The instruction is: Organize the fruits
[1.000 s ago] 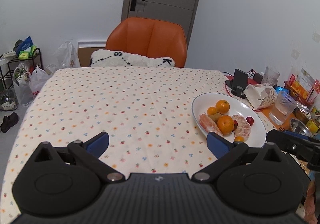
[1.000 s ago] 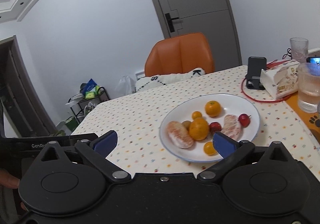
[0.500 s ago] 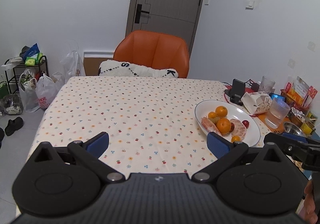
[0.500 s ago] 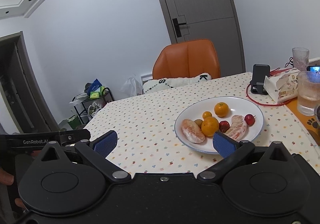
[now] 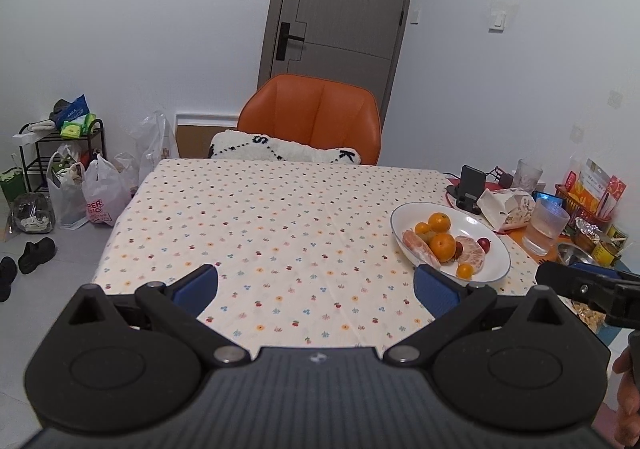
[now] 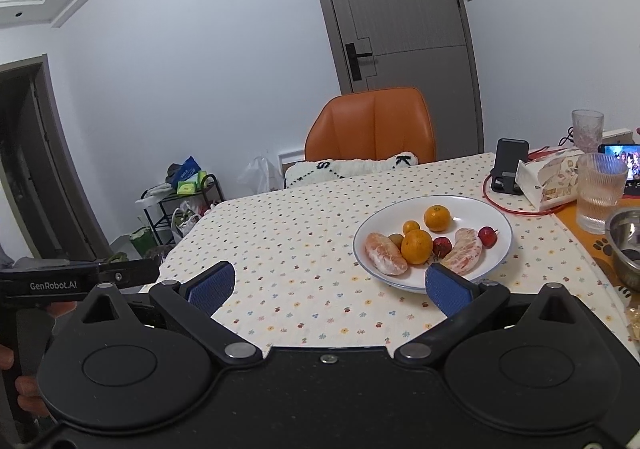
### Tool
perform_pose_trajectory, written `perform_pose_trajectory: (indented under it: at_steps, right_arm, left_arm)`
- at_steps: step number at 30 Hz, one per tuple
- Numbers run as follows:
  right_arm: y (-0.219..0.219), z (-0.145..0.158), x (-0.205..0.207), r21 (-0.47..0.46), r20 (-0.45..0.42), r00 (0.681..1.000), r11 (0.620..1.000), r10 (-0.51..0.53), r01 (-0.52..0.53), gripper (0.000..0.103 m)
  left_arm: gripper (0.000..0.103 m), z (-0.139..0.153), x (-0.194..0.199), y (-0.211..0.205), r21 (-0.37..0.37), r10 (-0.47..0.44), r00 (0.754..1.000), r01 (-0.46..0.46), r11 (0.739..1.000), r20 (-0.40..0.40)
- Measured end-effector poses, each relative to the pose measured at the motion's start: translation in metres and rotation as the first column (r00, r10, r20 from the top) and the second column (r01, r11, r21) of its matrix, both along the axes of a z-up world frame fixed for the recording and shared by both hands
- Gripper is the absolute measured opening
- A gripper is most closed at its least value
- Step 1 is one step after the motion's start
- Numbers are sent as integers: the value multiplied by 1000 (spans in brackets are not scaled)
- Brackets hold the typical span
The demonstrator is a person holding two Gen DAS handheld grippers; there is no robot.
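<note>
As I draw both units back, the left hand-held gripper point(image 5: 316, 283) and right hand-held gripper point(image 6: 327, 285) stay spread, empty; fruit sits heaped on the plate point(image 6: 496, 249) at the tabletop's point(image 5: 260, 217) right: sorting apparently finished.

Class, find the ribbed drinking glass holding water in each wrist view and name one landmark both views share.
Left wrist view: ribbed glass at the right edge, right of the white plate.
Right wrist view: ribbed glass at the far right, beyond the plate.
Shared landmark: the orange chair behind the table.
</note>
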State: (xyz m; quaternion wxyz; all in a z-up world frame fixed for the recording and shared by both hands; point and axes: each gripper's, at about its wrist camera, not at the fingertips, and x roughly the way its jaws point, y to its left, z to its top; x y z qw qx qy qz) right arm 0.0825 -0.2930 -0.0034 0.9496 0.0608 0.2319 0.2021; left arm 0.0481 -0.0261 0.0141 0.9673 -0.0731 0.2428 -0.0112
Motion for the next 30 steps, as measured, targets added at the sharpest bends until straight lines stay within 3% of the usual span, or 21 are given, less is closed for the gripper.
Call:
perform_pose_trajectory:
  at_steps: [18, 30]
  right_arm:
    - [-1, 18, -33, -40, 6, 1000, 999, 19, -19, 103]
    - [3, 15, -33, -46, 1, 1000, 999, 21, -21, 103]
  left_arm:
    - [103, 18, -42, -2, 39, -34, 999, 32, 999, 37]
    - [103, 15, -39, -3, 41, -46, 999, 45, 998, 10]
